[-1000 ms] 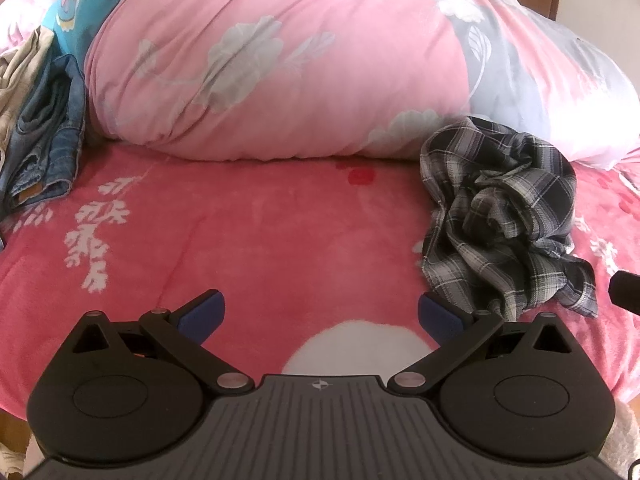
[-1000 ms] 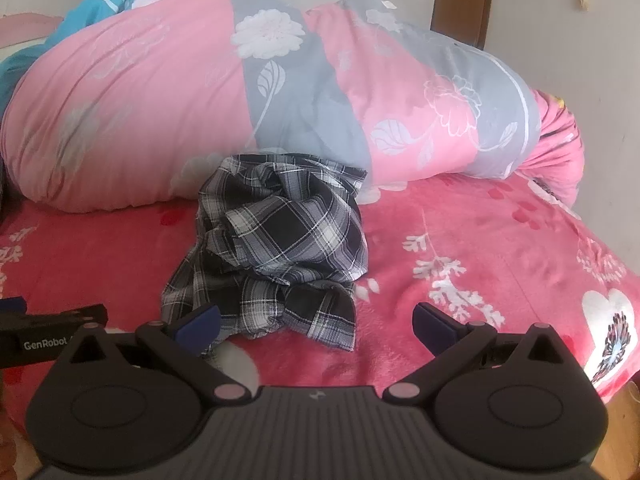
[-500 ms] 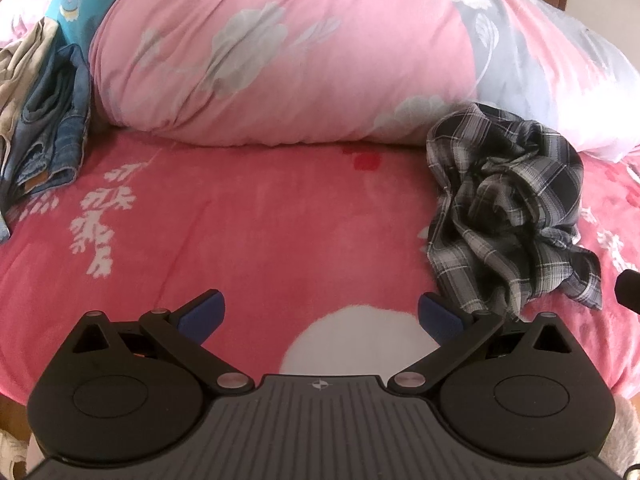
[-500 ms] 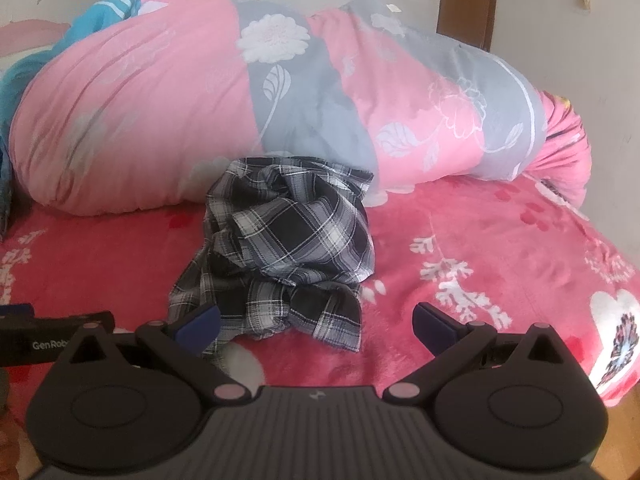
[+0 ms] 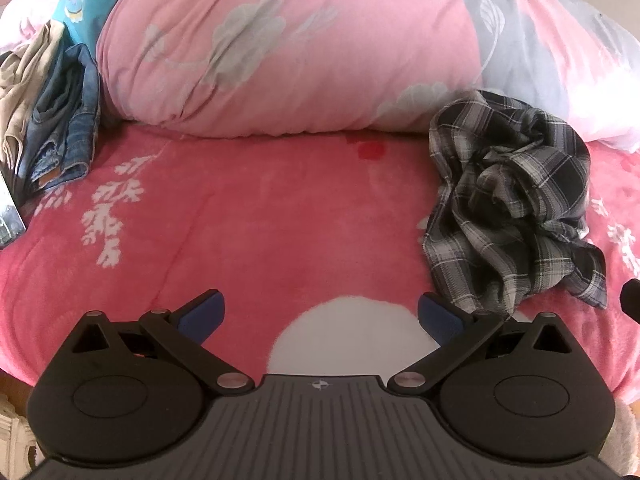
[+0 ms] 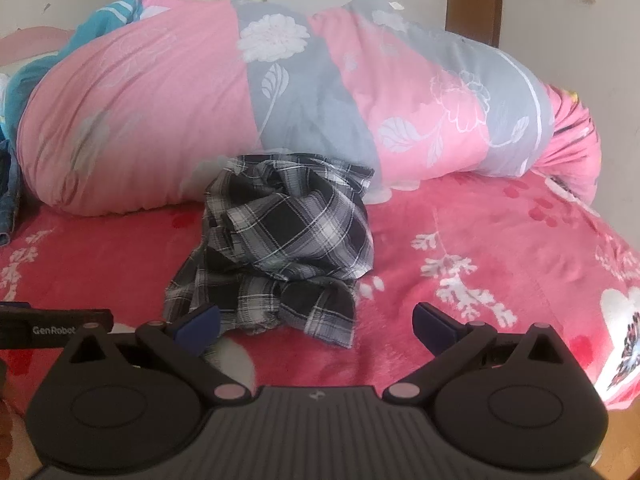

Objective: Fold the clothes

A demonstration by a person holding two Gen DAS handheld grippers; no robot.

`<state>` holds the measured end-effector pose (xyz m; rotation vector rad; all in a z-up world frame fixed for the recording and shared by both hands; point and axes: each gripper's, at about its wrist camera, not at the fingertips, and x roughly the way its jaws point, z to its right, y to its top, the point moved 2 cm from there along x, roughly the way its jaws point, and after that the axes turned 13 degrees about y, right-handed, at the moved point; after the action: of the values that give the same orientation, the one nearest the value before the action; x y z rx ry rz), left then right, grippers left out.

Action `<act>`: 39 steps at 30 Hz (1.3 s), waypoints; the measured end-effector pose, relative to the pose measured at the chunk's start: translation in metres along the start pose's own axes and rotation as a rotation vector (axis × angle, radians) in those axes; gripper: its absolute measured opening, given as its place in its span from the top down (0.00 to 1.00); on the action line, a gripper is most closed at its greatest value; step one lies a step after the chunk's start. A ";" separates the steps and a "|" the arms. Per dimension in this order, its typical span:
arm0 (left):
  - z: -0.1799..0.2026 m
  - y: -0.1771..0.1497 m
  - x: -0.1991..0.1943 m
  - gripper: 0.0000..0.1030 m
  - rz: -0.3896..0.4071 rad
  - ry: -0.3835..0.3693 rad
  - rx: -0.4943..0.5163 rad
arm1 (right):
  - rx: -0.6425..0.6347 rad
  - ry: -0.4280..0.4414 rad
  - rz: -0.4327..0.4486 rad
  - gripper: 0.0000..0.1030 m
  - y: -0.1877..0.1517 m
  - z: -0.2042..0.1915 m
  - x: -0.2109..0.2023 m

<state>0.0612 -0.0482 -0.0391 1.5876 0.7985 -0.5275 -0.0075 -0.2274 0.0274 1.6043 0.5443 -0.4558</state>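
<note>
A crumpled black-and-white plaid shirt (image 5: 516, 200) lies in a heap on the red floral bedspread (image 5: 260, 216), against the rolled quilt. In the left wrist view it sits to the right of my left gripper (image 5: 320, 316), which is open and holds nothing; its right fingertip is close to the shirt's near edge. In the right wrist view the plaid shirt (image 6: 280, 240) lies just ahead and slightly left of my right gripper (image 6: 316, 322), also open and empty. The left gripper's body (image 6: 52, 328) shows at the left edge there.
A big rolled pink and grey floral quilt (image 6: 280, 112) fills the back of the bed. Folded blue jeans (image 5: 68, 120) and a beige garment (image 5: 20, 88) lie at the far left. The wall and a dark wooden post (image 6: 472, 0) stand behind.
Both views have drawn back and lifted slightly, so the shirt and quilt sit lower in frame. The shirt has not moved; both grippers stay open.
</note>
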 end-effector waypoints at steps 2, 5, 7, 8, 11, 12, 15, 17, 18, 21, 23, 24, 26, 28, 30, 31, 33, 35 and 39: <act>0.003 0.000 -0.003 0.00 0.007 0.012 0.005 | 0.003 0.007 0.006 0.00 0.000 0.004 -0.001; 0.006 0.002 -0.008 0.00 0.020 0.027 0.010 | 0.008 0.021 0.006 0.00 0.000 0.009 0.000; 0.008 0.003 -0.011 0.00 0.028 0.030 0.008 | 0.008 0.029 0.005 0.00 0.000 0.012 0.001; 0.008 0.004 -0.012 0.00 0.032 0.032 0.007 | 0.008 0.032 0.006 0.00 0.000 0.013 0.000; 0.011 0.005 -0.016 0.00 0.038 0.025 0.005 | 0.007 0.035 0.011 0.00 0.001 0.015 -0.002; 0.012 0.006 -0.017 0.00 0.040 0.023 0.005 | 0.006 0.033 0.015 0.00 0.002 0.016 -0.003; 0.014 0.007 -0.021 0.00 0.046 0.015 0.005 | 0.005 0.024 0.026 0.00 0.004 0.018 -0.008; 0.015 0.007 -0.024 0.00 0.054 0.012 0.008 | 0.009 0.019 0.028 0.00 0.004 0.019 -0.010; 0.016 0.007 -0.025 0.00 0.058 0.010 0.010 | 0.010 0.017 0.027 0.00 0.004 0.020 -0.010; 0.015 0.007 -0.026 0.00 0.064 0.010 0.008 | 0.011 0.013 0.027 0.00 0.004 0.021 -0.013; 0.014 0.007 -0.026 0.00 0.068 0.010 0.005 | 0.012 0.012 0.031 0.00 0.004 0.021 -0.014; 0.013 0.007 -0.026 0.00 0.070 0.006 0.003 | 0.013 0.012 0.032 0.00 0.004 0.021 -0.015; 0.011 0.006 -0.026 0.00 0.079 -0.016 -0.008 | 0.013 0.011 0.034 0.00 0.004 0.022 -0.015; 0.010 0.005 -0.026 0.00 0.094 -0.033 -0.017 | 0.012 0.012 0.038 0.00 0.004 0.022 -0.014; 0.012 0.005 -0.023 0.00 0.108 -0.047 -0.009 | 0.012 0.022 0.052 0.00 0.006 0.023 -0.013; 0.013 0.005 -0.022 0.00 0.115 -0.054 -0.005 | 0.013 0.029 0.059 0.00 0.008 0.024 -0.013; 0.016 0.006 -0.017 0.00 0.120 -0.078 0.009 | 0.009 0.052 0.085 0.00 0.015 0.026 -0.011; 0.019 0.008 -0.014 0.00 0.133 -0.106 0.018 | -0.005 0.059 0.106 0.00 0.025 0.027 -0.007; 0.025 0.013 -0.008 0.00 0.174 -0.166 0.035 | -0.037 0.070 0.132 0.00 0.045 0.031 0.012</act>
<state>0.0684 -0.0748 -0.0291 1.6051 0.5233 -0.5417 0.0290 -0.2599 0.0535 1.6144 0.4931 -0.2897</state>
